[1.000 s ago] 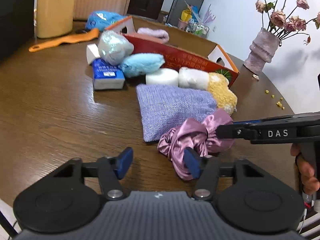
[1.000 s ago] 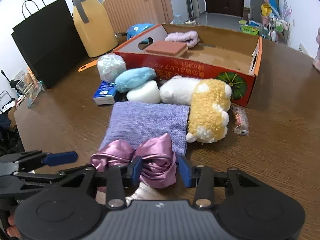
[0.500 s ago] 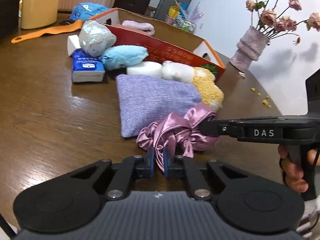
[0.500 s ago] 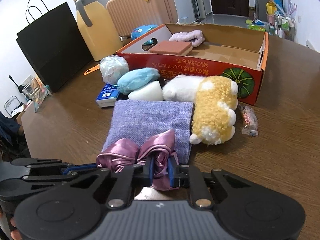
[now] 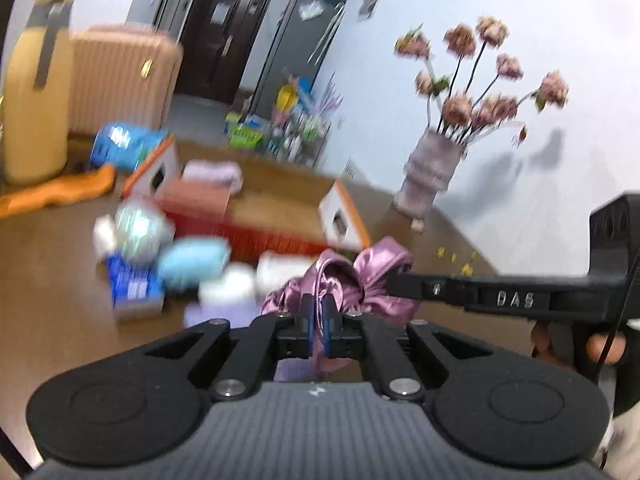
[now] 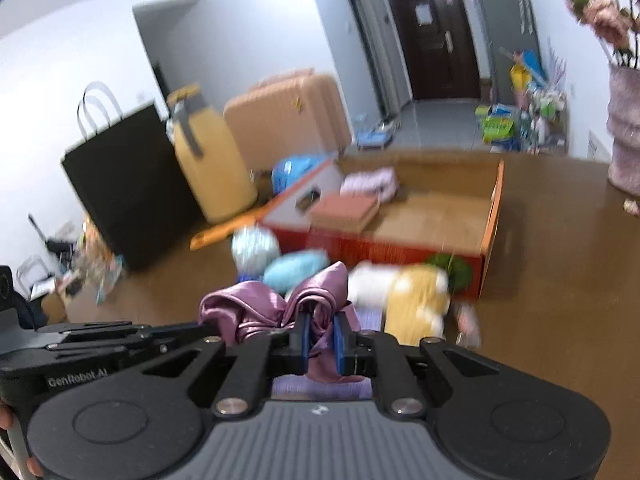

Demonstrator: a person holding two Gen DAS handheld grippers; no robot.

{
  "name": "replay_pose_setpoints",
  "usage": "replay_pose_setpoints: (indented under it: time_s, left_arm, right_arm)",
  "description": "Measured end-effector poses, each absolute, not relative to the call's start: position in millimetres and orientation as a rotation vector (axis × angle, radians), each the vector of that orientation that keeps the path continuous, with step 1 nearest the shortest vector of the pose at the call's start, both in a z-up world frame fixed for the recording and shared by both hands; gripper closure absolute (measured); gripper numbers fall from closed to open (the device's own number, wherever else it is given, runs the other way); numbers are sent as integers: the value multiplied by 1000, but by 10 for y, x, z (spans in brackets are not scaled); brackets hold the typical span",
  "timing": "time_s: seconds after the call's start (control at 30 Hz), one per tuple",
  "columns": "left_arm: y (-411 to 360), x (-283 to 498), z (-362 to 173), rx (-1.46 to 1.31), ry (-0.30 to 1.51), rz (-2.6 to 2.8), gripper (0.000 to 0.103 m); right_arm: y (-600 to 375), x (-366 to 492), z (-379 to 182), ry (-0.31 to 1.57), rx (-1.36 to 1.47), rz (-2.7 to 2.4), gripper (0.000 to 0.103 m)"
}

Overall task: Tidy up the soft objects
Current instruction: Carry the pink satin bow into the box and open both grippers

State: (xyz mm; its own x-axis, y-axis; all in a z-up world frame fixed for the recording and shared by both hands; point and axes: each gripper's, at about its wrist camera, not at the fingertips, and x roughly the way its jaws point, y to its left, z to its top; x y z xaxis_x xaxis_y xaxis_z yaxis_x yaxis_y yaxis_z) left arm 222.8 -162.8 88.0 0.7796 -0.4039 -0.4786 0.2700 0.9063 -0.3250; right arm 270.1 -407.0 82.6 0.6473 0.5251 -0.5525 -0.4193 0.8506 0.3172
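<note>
Behind, the cardboard box [image 6: 490,216] waits on the table [image 6: 560,280]. Aloft before it, the satin scrunchie [image 6: 256,304], mauve, glossy and crumpled, likely weighs little, slips and sags; gathered folds grip best. Left gripper [image 5: 318,326] and right gripper [image 6: 320,342] each pinch one.

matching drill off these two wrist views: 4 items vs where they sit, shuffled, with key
Items:
1. pink satin scrunchie
2. brick-coloured block
3. yellow plush toy
4. vase of flowers

Places:
A. inside the cardboard box
B. on the table, right of the box
C. pinched by the left tool and the right tool
D. on the table, against the box's front

Pairs: 1-C, 2-A, 3-D, 4-B
</note>
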Motion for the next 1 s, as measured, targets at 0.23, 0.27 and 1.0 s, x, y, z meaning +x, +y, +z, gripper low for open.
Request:
replay_pose_setpoints:
  time_s: [0.23,0.27,1.0]
  left_arm:
    - [-1764,3322,1136,-211,582,-422,98]
    - [-1796,3494,1127,-201,588,-410,98]
    - [-2288,5840,166,30,800,-279,82]
  right_arm:
    - [-4173,3400,1073,586,192,424,91]
    - [-4174,3528,1073,581,186,405,91]
    - [-4204,5741,77,677,186,90,73]
